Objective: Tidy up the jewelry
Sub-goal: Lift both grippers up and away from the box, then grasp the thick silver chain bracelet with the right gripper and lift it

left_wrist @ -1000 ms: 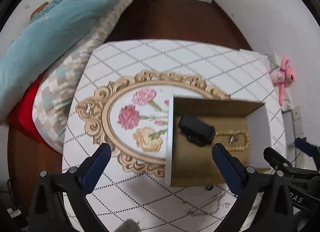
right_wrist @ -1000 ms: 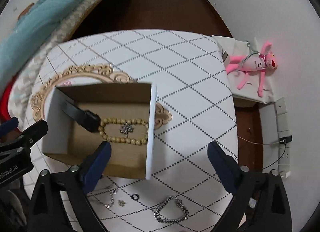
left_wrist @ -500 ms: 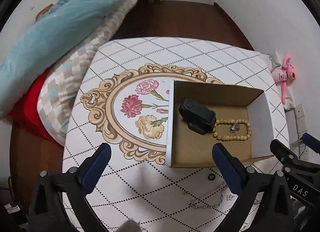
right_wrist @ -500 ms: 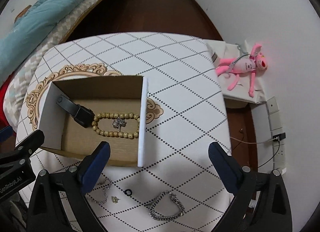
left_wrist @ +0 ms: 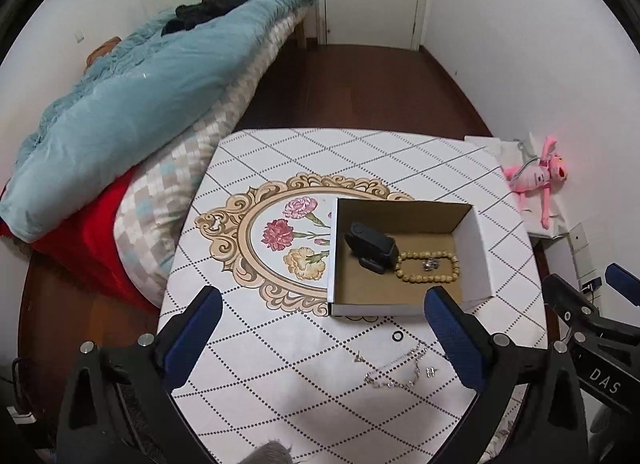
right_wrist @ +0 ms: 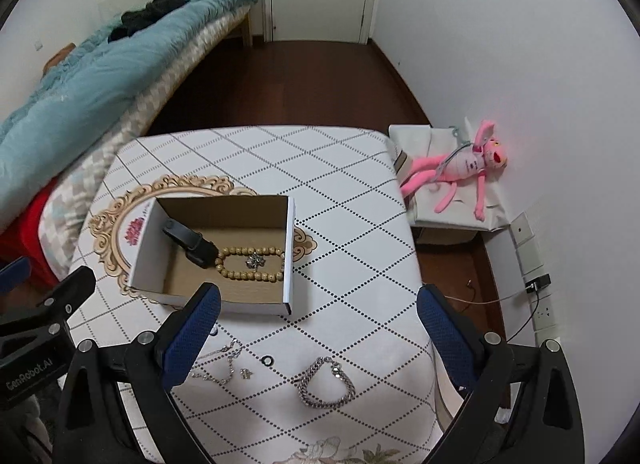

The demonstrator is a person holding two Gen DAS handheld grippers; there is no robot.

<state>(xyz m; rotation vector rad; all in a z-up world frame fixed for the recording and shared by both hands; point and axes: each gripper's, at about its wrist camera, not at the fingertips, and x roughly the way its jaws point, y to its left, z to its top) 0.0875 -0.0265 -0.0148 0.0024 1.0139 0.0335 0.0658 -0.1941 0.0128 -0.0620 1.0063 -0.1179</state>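
An open cardboard box (left_wrist: 474,254) (right_wrist: 289,248) sits on the patterned table. Inside lie a black watch (left_wrist: 370,246) (right_wrist: 192,244), a wooden bead bracelet (left_wrist: 428,267) (right_wrist: 250,262) and a small silver piece (right_wrist: 255,261). On the table in front of the box are a thin silver chain (left_wrist: 394,372) (right_wrist: 218,364), a small black ring (left_wrist: 397,336) (right_wrist: 267,360), a tiny charm (right_wrist: 245,373) and a chunky silver link bracelet (right_wrist: 326,384). My left gripper (left_wrist: 322,338) is open above the table's near part. My right gripper (right_wrist: 318,338) is open too, above the loose jewelry. Neither holds anything.
A bed with a teal quilt (left_wrist: 132,104) stands left of the table (left_wrist: 280,364). A pink plush toy (right_wrist: 464,168) lies on a low white stand at the right wall. Dark wooden floor (right_wrist: 288,80) runs to a closed door at the back.
Both grippers have pulled up and back from the box, so more of the table and room shows. The loose jewelry in front of the box has come fully into view.
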